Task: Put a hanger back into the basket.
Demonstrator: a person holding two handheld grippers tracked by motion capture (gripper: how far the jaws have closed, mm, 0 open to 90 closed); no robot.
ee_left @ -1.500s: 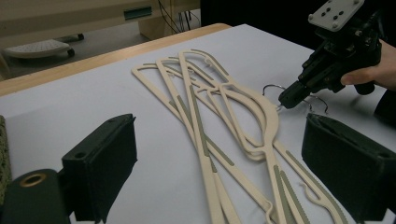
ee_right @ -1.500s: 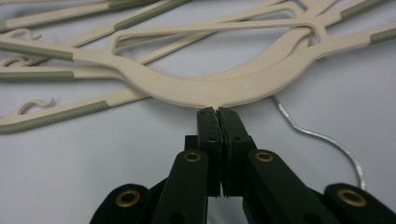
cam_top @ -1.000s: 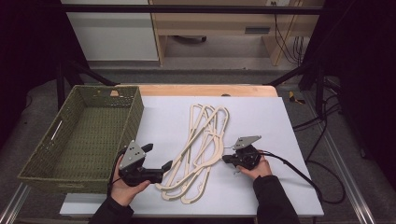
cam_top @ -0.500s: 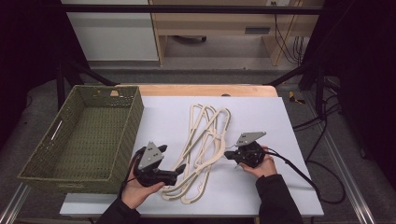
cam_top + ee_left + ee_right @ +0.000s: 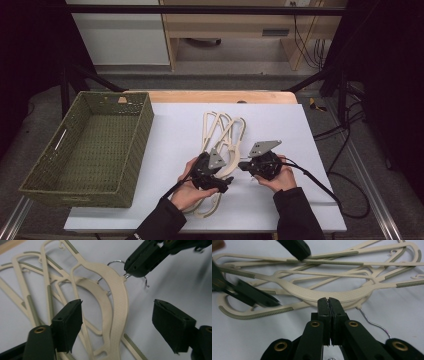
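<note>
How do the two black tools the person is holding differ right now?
The left tool has its jaws apart, just closing a little, straddling a cream hanger without pressing it. The right tool has its jaws pressed together, clamped at that hanger's neck where its wire hook starts. In the high view, the left sits over the hanger pile, the right beside it. Both are black and hand-held.

— How do we hold the left gripper [image 5: 226, 183]?

— Low, in our left hand [image 5: 190, 192], its black fingers [image 5: 67, 323] standing apart; they have just been closing a little.

— And the right gripper [image 5: 243, 164]?

— Gripped in our right hand [image 5: 280, 176], pointing toward the left one, fingers [image 5: 323, 312] pressed flat together. Both dark-sleeved forearms reach in side by side.
</note>
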